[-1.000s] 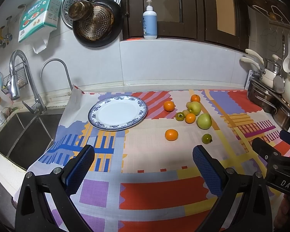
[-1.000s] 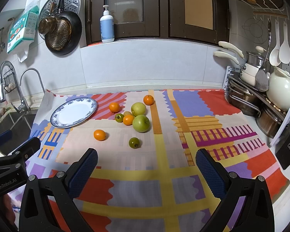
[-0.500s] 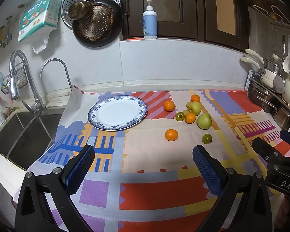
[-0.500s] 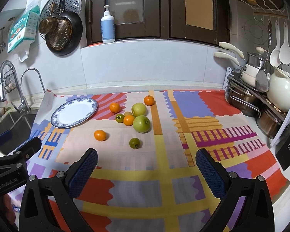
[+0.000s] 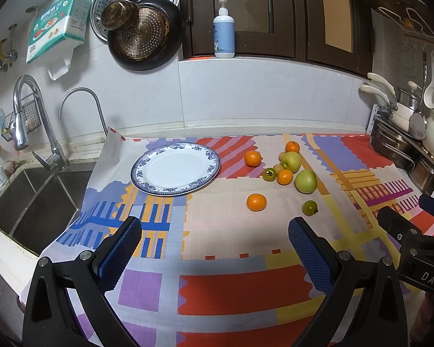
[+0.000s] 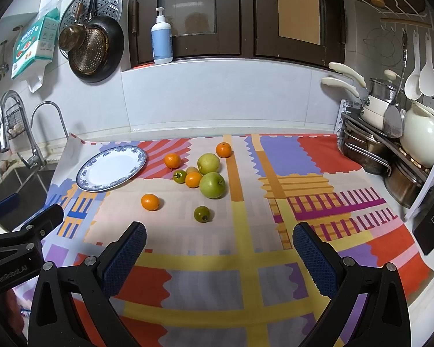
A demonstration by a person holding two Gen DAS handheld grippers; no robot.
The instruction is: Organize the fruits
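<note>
An empty blue-rimmed white plate [image 5: 175, 172] [image 6: 112, 167] lies on the colourful mat. To its right lie several oranges, one alone nearest me [image 5: 256, 202] [image 6: 150, 202], two green apples [image 5: 305, 181] [image 6: 212, 184], and small green fruits [image 5: 309, 208] [image 6: 202, 214]. My left gripper [image 5: 215, 253] is open and empty, above the mat well short of the fruit. My right gripper [image 6: 220, 253] is open and empty, just short of the small green fruit. Each gripper shows at the edge of the other's view.
A sink [image 5: 29, 202] with taps lies left of the mat. A rack of pots and a white kettle [image 6: 419, 141] stands at the right. A soap bottle [image 5: 223, 33] stands on the ledge; pans hang on the back wall.
</note>
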